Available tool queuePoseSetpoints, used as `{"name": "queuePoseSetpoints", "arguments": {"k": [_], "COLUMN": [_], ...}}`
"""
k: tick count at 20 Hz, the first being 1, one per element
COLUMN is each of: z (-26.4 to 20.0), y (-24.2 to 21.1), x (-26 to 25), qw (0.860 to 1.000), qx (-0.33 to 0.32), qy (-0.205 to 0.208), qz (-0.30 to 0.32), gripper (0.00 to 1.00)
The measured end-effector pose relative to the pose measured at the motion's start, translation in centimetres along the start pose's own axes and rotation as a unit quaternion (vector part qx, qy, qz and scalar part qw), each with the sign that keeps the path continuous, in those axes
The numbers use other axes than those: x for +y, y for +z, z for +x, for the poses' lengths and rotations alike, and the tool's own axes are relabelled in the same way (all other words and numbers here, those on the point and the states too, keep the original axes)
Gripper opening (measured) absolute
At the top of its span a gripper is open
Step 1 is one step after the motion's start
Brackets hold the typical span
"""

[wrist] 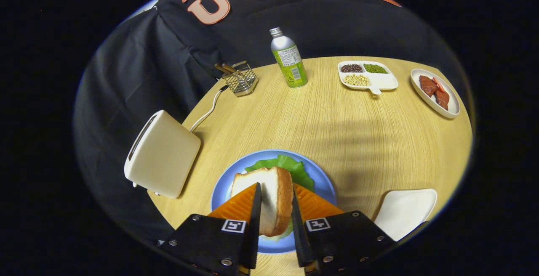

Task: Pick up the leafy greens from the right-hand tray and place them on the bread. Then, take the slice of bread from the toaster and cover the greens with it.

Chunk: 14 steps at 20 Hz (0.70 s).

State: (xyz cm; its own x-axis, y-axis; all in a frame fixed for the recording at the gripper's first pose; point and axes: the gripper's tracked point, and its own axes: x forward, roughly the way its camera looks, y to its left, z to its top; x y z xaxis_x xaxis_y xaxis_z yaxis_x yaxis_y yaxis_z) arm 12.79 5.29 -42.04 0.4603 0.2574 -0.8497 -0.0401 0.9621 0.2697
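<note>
You're gripping the bread slice (269, 198) on edge, claw (276, 208) narrowed onto it, both fingers pressing its faces. It's hanging over the blue plate (324, 185), leafy greens (294, 168) lying beneath and just beyond it. Toaster (162, 158) is sitting beside the plate, white tray (406, 210) on the opposite side.

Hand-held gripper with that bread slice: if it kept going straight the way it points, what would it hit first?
Probably the greens on the blue plate, just beyond the bread held by the hand-held gripper; depth is hard to judge.
</note>
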Motion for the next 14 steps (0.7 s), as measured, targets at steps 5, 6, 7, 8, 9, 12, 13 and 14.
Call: {"name": "queuePoseSetpoints", "arguments": {"k": [5,6,7,8,9,12,13,14], "z": [0.7,0.8,0.6,0.2,0.0,-1.6,-2.3,-3.1], "y": [-0.9,-0.7,-0.7,-0.4,0.1,2.0,2.6,3.2], "x": [-1.2,-1.4,-1.5,-1.6,-1.9,-2.8,-2.7,-2.4], "qw": [0.998,0.998,0.998,0.997,0.995,0.986,0.984,0.981], "qx": [-0.009,-0.015,-0.019,-0.026,-0.038,-0.084,-0.1,-0.116], "qy": [-0.036,-0.039,-0.044,-0.049,-0.062,-0.104,-0.11,-0.112], "qz": [-0.044,-0.047,-0.05,-0.055,-0.064,-0.099,-0.103,-0.104], "gripper": [0.6,0.61,0.63,0.64,0.66,0.68,0.7,0.71]}}
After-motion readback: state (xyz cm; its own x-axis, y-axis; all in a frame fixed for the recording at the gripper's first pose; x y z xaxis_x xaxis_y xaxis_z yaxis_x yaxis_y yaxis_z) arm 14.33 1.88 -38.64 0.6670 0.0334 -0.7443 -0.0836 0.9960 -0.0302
